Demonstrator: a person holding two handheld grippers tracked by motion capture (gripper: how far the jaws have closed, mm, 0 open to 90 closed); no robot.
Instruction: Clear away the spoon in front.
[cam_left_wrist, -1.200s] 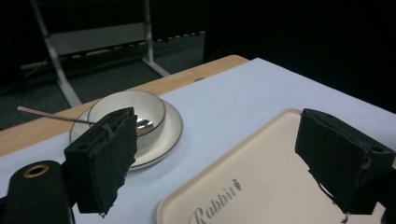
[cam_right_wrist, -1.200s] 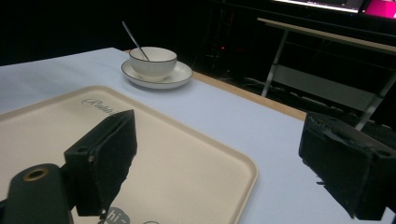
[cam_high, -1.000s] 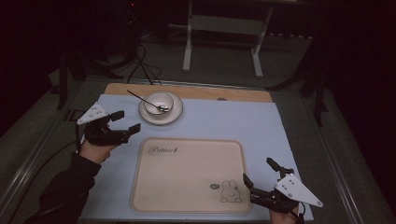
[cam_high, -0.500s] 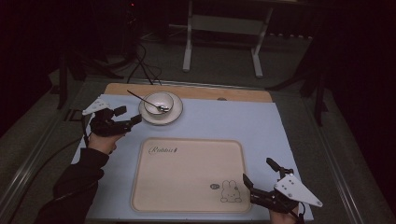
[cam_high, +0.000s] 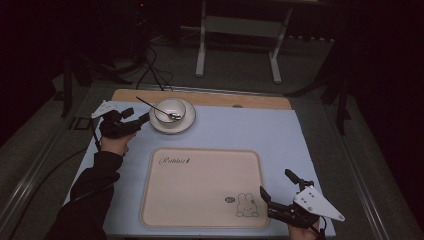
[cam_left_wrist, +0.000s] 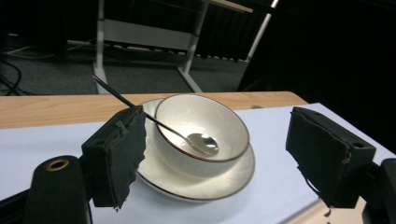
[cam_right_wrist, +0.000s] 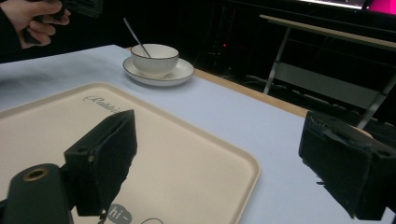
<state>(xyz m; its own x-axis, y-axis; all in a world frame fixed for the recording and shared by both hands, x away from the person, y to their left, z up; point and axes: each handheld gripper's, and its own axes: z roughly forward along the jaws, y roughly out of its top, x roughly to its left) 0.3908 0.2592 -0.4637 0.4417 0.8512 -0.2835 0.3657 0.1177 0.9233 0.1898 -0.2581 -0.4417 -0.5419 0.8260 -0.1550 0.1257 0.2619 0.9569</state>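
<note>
The left gripper (cam_high: 142, 120) stood just beside the saucer (cam_high: 187, 122) at the far left of the table (cam_high: 280, 135), jaws apart and just closing, bowl (cam_left_wrist: 201, 135) framed between them — untouched. Best to grip the saucer's rim squarely, clear of the spoon (cam_left_wrist: 196, 140). The right gripper (cam_high: 272, 195) waited open by the tray (cam_high: 200, 190).

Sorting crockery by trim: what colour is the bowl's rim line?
A thin dark brown line on the white bowl, clearest in the left gripper view.
</note>
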